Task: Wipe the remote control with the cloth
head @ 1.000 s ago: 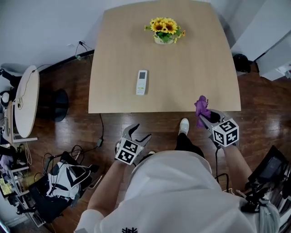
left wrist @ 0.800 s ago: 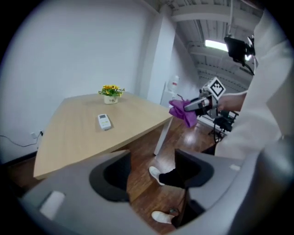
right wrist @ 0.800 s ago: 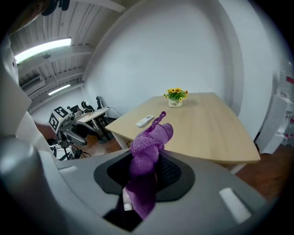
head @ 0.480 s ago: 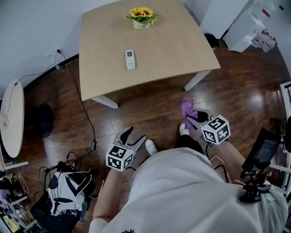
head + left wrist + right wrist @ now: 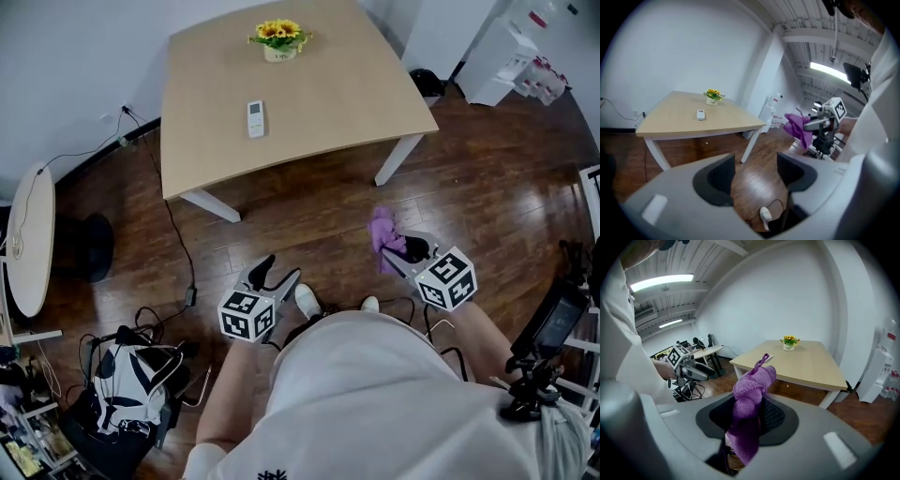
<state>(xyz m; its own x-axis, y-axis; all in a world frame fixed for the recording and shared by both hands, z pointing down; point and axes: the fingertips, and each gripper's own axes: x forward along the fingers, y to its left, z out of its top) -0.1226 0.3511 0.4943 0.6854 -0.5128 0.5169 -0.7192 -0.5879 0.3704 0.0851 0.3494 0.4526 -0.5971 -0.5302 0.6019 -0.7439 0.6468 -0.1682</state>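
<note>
A white remote control [image 5: 256, 119] lies on the light wooden table [image 5: 328, 103], far ahead of both grippers; the left gripper view also shows the remote [image 5: 701, 114] on the tabletop. My right gripper [image 5: 398, 251] hangs over the wooden floor, shut on a bunched purple cloth [image 5: 382, 234]. In the right gripper view the cloth [image 5: 751, 390] stands up between the jaws of the right gripper [image 5: 750, 416]. My left gripper [image 5: 279, 272] is low at the left, over the floor. The jaws of the left gripper [image 5: 756, 168] stand moderately apart with nothing between them.
A pot of yellow flowers [image 5: 277, 39] stands at the table's far edge. A round white table [image 5: 23, 239] is at the left, with a backpack [image 5: 131, 375] and cables on the floor below it. A tripod with gear [image 5: 544, 337] stands at the right.
The table has drawn farther off as the person stepped back, taking both grippers away from it. The left jaws have narrowed. The cloth stays in the right gripper.
</note>
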